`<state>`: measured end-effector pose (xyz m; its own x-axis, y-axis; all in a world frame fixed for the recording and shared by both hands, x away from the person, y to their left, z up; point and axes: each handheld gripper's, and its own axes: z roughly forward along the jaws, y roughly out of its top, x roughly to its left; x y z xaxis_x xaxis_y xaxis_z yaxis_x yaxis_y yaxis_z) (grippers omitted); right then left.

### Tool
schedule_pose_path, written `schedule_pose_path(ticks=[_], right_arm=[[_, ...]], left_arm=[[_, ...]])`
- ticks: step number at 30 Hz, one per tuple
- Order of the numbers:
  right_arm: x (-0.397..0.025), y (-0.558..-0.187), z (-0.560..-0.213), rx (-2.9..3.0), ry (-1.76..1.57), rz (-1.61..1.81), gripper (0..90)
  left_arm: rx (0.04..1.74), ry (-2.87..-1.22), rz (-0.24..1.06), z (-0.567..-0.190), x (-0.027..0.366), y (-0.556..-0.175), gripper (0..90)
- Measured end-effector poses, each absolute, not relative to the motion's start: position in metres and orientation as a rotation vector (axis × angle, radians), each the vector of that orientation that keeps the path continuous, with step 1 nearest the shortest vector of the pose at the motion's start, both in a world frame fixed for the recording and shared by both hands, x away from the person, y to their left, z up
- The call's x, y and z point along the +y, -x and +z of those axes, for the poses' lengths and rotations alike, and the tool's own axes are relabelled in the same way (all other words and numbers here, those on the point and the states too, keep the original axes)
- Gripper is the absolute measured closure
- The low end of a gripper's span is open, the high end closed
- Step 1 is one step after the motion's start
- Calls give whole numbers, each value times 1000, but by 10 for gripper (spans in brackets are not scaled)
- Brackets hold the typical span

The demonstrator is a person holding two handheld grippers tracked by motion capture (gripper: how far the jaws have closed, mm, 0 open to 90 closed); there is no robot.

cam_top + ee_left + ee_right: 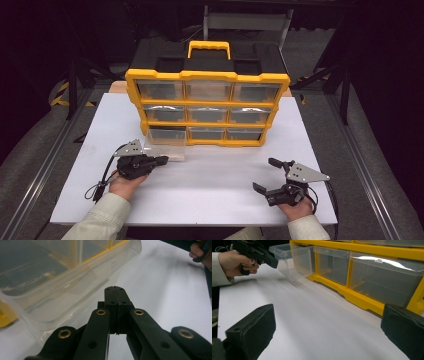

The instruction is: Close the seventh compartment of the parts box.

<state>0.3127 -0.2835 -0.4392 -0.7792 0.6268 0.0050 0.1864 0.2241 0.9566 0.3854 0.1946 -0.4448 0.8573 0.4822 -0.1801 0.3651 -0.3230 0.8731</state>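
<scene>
Drawers' [207, 91] contents can't be told in high view: fronts glare, too small. Pulled-out drawer [62, 277] cut off by top and left edges in left gripper view; its clear walls blur w/ the yellow frame behind. Right gripper [328, 332] fingers [252, 330] cut by bottom and right edges in its own view. Person's arms cut at bottom edge of high view. Organizer [367, 297] runs off top and right in right gripper view.

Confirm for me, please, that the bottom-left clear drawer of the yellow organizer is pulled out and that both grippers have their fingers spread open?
Not quite. The bottom-left clear drawer of the yellow organizer is indeed pulled out, and the right gripper is open, but the left gripper is shut: the left gripper view shows its fingers pressed together.
</scene>
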Motion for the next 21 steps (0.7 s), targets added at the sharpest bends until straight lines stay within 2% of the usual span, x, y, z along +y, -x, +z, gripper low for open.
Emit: schedule_pose_path(ticks=[13, 21], right_arm=[[-283, -313, -440, 2124, -757, 1580, 3], [-284, -314, -440, 2120, -761, 1585, 3]], left_arm=[[661, -1928, 205, -444, 191, -392, 895], [683, -1927, 184, -447, 181, -403, 894]])
